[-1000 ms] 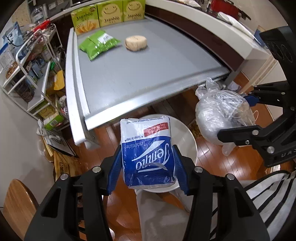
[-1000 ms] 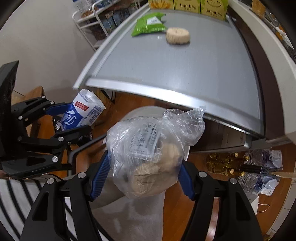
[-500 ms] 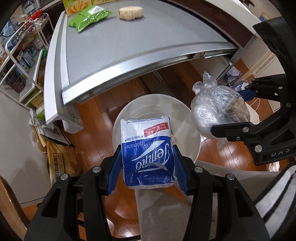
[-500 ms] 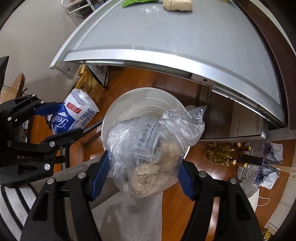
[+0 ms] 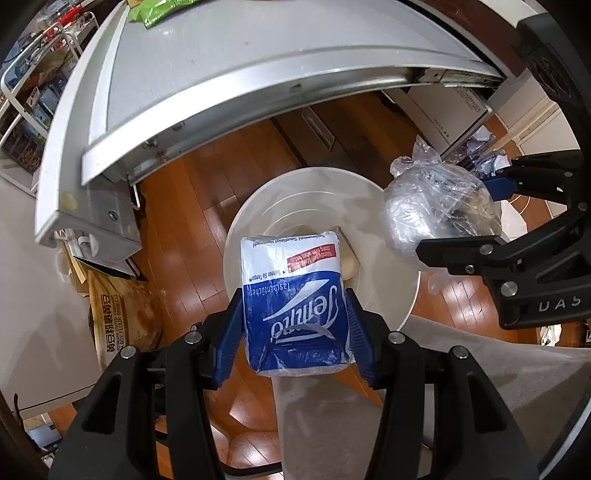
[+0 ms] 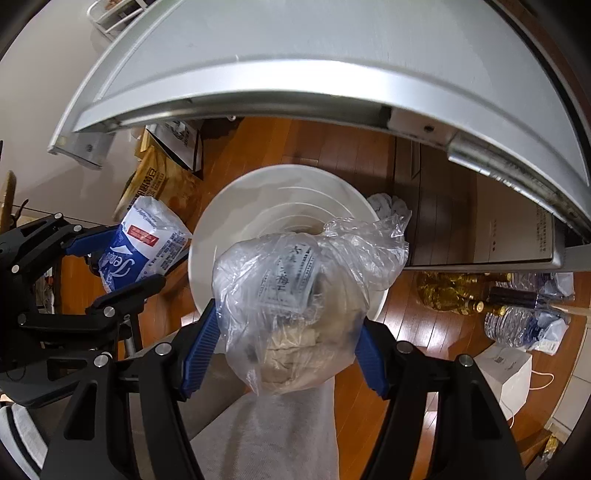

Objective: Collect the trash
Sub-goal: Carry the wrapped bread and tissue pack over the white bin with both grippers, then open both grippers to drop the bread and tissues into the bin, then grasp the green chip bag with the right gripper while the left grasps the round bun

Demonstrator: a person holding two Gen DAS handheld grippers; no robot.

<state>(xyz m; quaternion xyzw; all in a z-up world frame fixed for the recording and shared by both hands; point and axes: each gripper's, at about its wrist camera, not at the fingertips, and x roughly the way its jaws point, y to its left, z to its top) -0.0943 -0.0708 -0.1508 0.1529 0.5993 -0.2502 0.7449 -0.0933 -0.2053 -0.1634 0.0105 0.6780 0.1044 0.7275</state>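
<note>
Left wrist view: the left claw (image 5: 295,325) is clamped on a blue-and-white tissue pack (image 5: 293,302), its blue pads (image 5: 233,338) pressed against both sides; the pack sits at lower centre of the frame, directly over a white round bin (image 5: 391,295) that stands on the wooden floor (image 5: 207,206); the bin's interior shows pale, with something tan partly visible behind the pack. At right of the frame the right claw (image 5: 476,218) grips a clear plastic bag (image 5: 436,206) of crumpled waste, which hangs over the bin's right rim. The grey counter (image 5: 240,55) arcs across the top; a green packet (image 5: 162,9) lies on it at the upper left edge. A brown flour sack (image 5: 122,314) leans at lower left of the frame; a grey trouser leg (image 5: 332,424) fills the bottom centre.

Right wrist view: the right claw (image 6: 284,350) holds the clear plastic bag (image 6: 291,314) between its blue pads (image 6: 201,350), at centre of the frame; a printed label shows through the film, and tan contents sit low in the bag; the bag is above the white round bin (image 6: 229,221), covering its lower half. At left of the frame the left claw (image 6: 110,258) holds the tissue pack (image 6: 144,240), just beside the bin's left rim. The counter (image 6: 314,48) spans the top; bottles (image 6: 517,302) lie on the floor (image 6: 332,147) at right.
</note>
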